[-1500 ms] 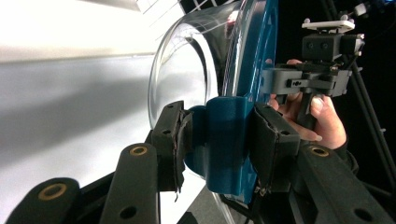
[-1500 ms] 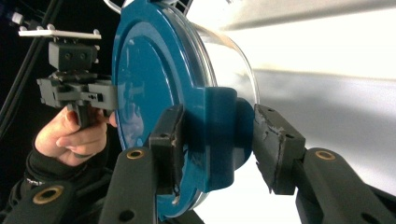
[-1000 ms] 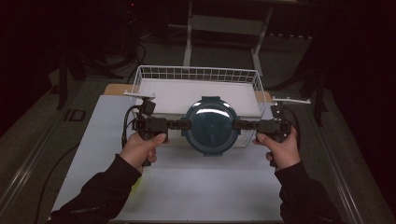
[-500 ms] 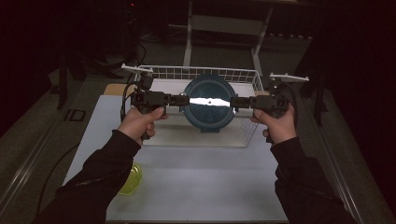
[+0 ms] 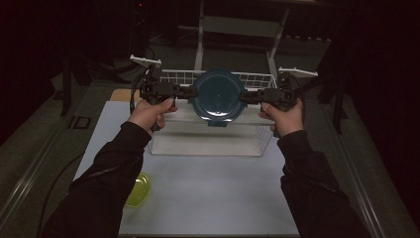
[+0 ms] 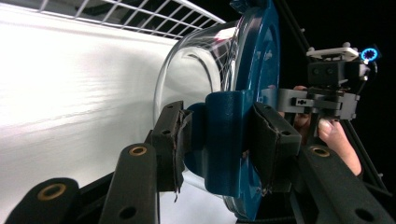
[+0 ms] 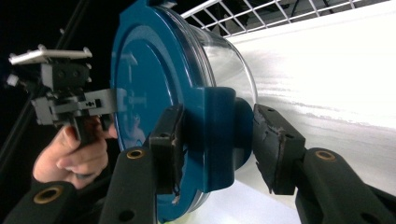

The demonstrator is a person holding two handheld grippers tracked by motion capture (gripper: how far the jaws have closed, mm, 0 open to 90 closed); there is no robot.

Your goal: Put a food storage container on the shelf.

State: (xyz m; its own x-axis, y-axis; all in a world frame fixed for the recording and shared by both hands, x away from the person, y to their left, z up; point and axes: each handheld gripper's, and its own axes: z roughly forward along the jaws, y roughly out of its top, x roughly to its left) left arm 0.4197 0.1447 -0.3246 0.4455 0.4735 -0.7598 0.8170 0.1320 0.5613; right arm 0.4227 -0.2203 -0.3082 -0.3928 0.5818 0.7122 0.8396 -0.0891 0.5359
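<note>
While it hung between the two grippers, the round glass container [image 5: 218, 95] with its dark teal lid [image 6: 261, 70] sat above the white wire basket [image 5: 257, 81] at the far end of the table [image 5: 213, 193], tipped up so that the lid's flat face turned toward the high camera and the clear bowl pointed away, toward the basket's pale floor. Judged from that tilt, the coming move turned on one relation — the container's axis ran from lid to bowl roughly across the line joining the two hands, so a lowering would need both hands to roll together to bring the lid up or set the bowl down level.

Each side of the lid carried a locking tab. In the left gripper view, the left gripper [image 6: 219, 144] had its black pads closed on the left tab [image 6: 224, 135], one pad on the bowl side and one on the lid side, pressing on it. In the right gripper view, the right gripper [image 7: 219, 149] straddled the opposite tab [image 7: 217, 135] the same way, though its bowl-side pad seemed to stand a little off — I judged it a grip, less snug than the other.

Neither hand was nearer; the container lay midway, straight ahead of each pair of jaws. Near the person's left sleeve a small yellow-green object [image 5: 138, 189] lay on the table, well apart from the basket.
</note>
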